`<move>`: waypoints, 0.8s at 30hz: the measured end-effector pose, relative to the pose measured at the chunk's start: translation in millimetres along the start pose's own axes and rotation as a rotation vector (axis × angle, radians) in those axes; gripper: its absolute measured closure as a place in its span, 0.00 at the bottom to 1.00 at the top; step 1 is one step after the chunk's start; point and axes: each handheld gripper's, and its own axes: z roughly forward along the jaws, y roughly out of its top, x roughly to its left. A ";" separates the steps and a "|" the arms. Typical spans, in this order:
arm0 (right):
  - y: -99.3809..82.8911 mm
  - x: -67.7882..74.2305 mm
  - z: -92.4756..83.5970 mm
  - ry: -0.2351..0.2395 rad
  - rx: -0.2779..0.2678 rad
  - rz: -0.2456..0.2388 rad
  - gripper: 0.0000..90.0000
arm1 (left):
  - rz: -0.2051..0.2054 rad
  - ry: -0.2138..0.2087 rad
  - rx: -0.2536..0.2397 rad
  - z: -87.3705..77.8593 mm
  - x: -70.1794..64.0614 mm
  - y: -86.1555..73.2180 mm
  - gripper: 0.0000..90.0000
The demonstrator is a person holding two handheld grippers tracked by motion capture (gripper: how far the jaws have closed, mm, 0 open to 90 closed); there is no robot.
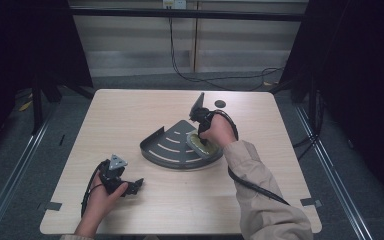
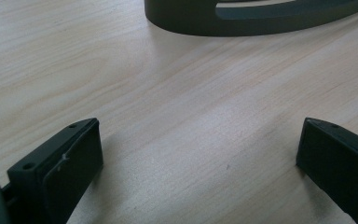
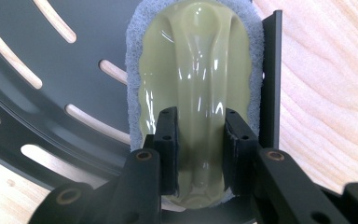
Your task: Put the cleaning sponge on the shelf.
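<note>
**Scrubber held on a slotted tray**

A person works at a pale wooden table (image 1: 130, 115). The right hand-held gripper (image 3: 200, 154) has its jaws clamped on the raised ridge of a yellow-green scrubber (image 3: 198, 70) with a grey pad beneath. The scrubber lies on the right part of a dark, fan-shaped slotted tray (image 1: 167, 147) at mid-table. The left hand-held gripper (image 2: 196, 158) rests near the table's front left, jaws spread wide over bare wood, apart from the tray.
</note>
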 end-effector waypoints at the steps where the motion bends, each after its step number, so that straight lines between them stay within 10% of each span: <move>1: -0.3 -0.2 -0.1 0.000 -0.001 0.000 0.79 | 0.000 0.000 0.000 0.0 0.0 0.0 0.00; 24: -5.6 -6.2 -3.0 0.006 -0.031 0.020 0.68 | 0.001 -0.001 0.002 0.0 0.2 0.1 0.00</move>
